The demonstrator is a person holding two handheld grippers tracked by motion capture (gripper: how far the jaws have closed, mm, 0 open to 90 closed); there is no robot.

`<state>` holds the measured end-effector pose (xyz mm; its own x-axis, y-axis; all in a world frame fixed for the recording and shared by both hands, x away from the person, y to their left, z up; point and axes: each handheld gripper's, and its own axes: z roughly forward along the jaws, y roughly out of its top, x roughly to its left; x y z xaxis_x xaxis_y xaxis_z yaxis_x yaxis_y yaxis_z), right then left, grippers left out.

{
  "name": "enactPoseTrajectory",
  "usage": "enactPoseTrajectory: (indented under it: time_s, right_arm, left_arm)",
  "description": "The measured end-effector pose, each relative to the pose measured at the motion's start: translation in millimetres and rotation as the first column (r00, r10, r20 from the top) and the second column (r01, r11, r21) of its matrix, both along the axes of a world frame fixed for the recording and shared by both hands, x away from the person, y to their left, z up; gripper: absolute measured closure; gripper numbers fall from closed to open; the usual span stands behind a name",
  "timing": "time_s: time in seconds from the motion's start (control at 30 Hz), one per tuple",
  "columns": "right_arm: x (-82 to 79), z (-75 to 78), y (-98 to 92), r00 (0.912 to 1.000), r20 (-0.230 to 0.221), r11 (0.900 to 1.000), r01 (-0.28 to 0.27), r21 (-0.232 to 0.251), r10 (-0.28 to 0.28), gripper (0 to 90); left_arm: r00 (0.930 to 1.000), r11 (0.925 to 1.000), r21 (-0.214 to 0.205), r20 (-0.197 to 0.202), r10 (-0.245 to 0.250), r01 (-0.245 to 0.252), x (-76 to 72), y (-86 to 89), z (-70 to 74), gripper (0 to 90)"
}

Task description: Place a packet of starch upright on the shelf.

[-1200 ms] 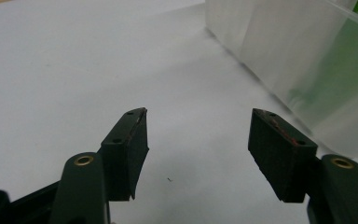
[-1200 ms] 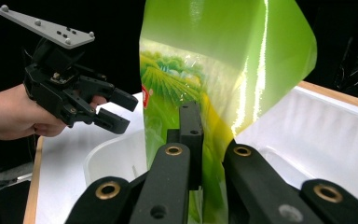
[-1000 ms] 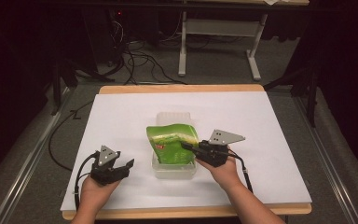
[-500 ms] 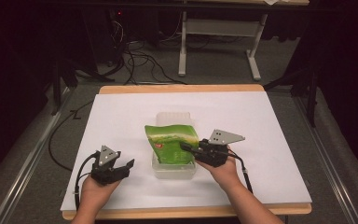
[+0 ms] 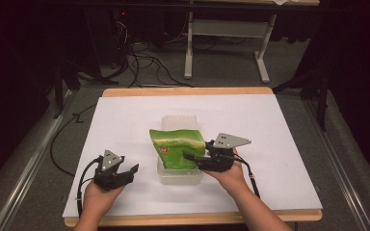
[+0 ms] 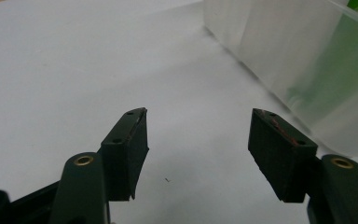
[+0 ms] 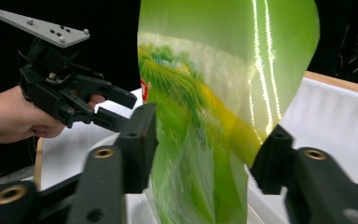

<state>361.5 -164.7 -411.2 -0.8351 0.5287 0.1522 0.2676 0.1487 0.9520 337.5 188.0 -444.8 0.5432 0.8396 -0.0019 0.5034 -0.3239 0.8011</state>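
Note:
A green snack bag (image 5: 176, 147) stands upright in a clear plastic container (image 5: 180, 177) at the middle of the white table. My right gripper (image 5: 189, 157) reaches in from the right. Its jaws have just been opening, and they now stand on either side of the bag (image 7: 214, 93) without squeezing it. In the right gripper view the right gripper (image 7: 205, 149) straddles the bag's lower part. My left gripper (image 5: 131, 171) rests low on the table to the left of the container, open with nothing between its jaws (image 6: 198, 140). The container wall (image 6: 279, 56) is just to its right.
White paper (image 5: 125, 120) covers the wooden table, with bare room to the left, right and back of the container. The container's far end (image 5: 180, 119) juts out behind the bag. Cables and a desk frame (image 5: 221, 53) are on the floor beyond the table.
The right gripper's jaws have parted from the green bag, which stays standing in the container. Both hands have kept their places.

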Motion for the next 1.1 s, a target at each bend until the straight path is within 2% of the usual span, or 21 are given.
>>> enactPoseTrajectory:
  time_s: [0.17, 0.5, 0.87, 1.1]
  right_arm:
    - [-2.4, 1.2, 0.4, 0.9994, -0.007, 0.9986, 0.033, -0.042, -0.034, 32.2]
    - [-15.5, 7.6, -10.1, 0.9961, 0.0, 0.9947, 0.088, -0.054, -0.088, 19.8]
    - [-25.5, 7.6, -32.8, 0.9859, -0.001, 0.9834, 0.167, -0.071, -0.168, 16.2]
    - [-31.2, 7.1, -57.6, 0.9722, 0.011, 0.9676, 0.234, -0.095, -0.234, 15.9]
  left_arm:
    - [1.0, 1.0, 0.004, 0.001, -0.002, 0.002, 0.0, 0.6, 0.3, 38.2]
    - [1.0, 1.0, -0.005, 0.003, -0.007, 0.007, -0.4, 1.8, 1.5, 38.2]
    - [1.0, 0.9999, -0.012, 0.009, -0.004, 0.004, -0.7, 3.8, 2.7, 38.2]
    - [0.9999, 0.9999, -0.013, 0.009, -0.004, 0.004, -0.7, 3.7, 3.0, 38.1]
